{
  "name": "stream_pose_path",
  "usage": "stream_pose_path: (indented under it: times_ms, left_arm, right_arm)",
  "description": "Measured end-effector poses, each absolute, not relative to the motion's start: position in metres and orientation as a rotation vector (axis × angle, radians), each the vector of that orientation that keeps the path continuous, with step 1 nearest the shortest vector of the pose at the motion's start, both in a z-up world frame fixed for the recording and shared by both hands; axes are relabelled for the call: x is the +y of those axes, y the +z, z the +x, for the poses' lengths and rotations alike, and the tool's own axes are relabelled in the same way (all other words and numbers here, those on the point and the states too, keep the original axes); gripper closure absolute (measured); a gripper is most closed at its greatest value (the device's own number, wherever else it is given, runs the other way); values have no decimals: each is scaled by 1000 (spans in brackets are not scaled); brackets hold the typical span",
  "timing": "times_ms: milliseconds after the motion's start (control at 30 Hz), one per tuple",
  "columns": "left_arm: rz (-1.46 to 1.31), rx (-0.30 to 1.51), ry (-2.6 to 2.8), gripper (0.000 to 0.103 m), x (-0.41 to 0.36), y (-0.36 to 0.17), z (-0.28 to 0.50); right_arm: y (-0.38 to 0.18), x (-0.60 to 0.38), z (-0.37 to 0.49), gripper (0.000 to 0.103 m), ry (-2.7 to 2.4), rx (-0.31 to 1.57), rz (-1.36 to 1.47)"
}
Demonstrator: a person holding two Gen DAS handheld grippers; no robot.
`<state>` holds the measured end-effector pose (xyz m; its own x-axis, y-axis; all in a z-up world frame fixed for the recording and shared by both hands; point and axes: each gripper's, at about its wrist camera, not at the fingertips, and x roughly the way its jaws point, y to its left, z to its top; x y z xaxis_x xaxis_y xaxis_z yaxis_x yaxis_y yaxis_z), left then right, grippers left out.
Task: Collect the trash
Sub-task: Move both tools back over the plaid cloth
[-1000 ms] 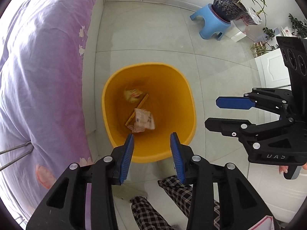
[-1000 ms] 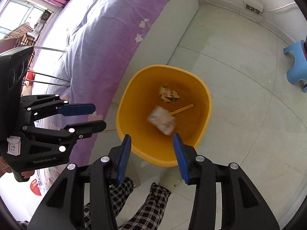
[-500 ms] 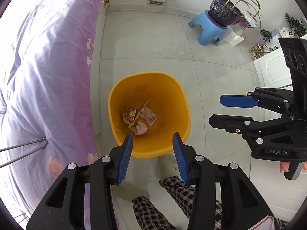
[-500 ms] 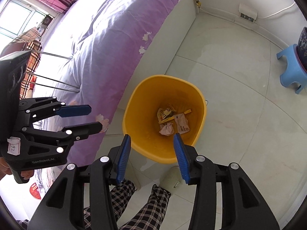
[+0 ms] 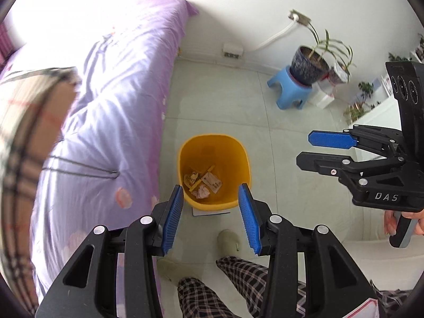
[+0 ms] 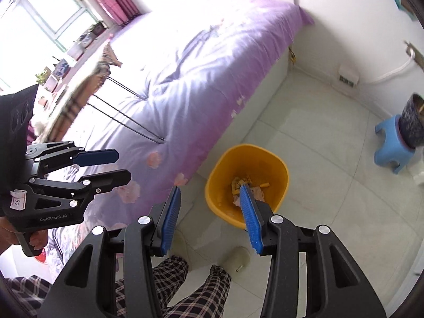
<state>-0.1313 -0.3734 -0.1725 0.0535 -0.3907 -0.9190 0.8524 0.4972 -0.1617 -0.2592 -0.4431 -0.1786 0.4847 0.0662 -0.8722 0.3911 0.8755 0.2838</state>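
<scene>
Nearest, the person's checked trouser legs (image 5: 238, 278) and a pale slipper (image 5: 228, 239) stand on the tiled floor (image 5: 220, 100). The left gripper (image 5: 212, 212) has its blue pads spread with nothing between them; its jaws have just been opening a little further. The right gripper (image 6: 210, 216) is likewise parted and empty, seen side-on at the right of the left wrist view, well above the floor.

Just beyond the feet stands the yellow bin (image 5: 239, 159), upright, close beside the purple bed (image 5: 114, 111) on its left. At its bottom lie the trash pieces (image 5: 202, 182): crumpled wrappers, a small printed packet and a thin yellowish stick, heaped together.

These scraps look light, soft and crushable, so they would need only a gentle pinch at a crumpled fold or edge; the stick is stiffer and best taken across its middle. The bin itself seems a light, rigid plastic, easiest to grip by its rim.

Farther right, a blue stool (image 5: 291, 92) carries a dark potted plant (image 5: 310, 63) by the far wall.
</scene>
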Motion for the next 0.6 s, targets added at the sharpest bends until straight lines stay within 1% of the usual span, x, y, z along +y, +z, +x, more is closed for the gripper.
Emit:
stream_pose_path:
  times_ms: [300, 600]
  left_arm:
    - [353, 1085, -838, 60, -289, -119, -129]
    - [210, 1022, -645, 60, -205, -88, -115]
  right_arm:
    - [-105, -380, -240, 53, -85, 945, 402]
    - [-62, -319, -204, 53, 54, 867, 327]
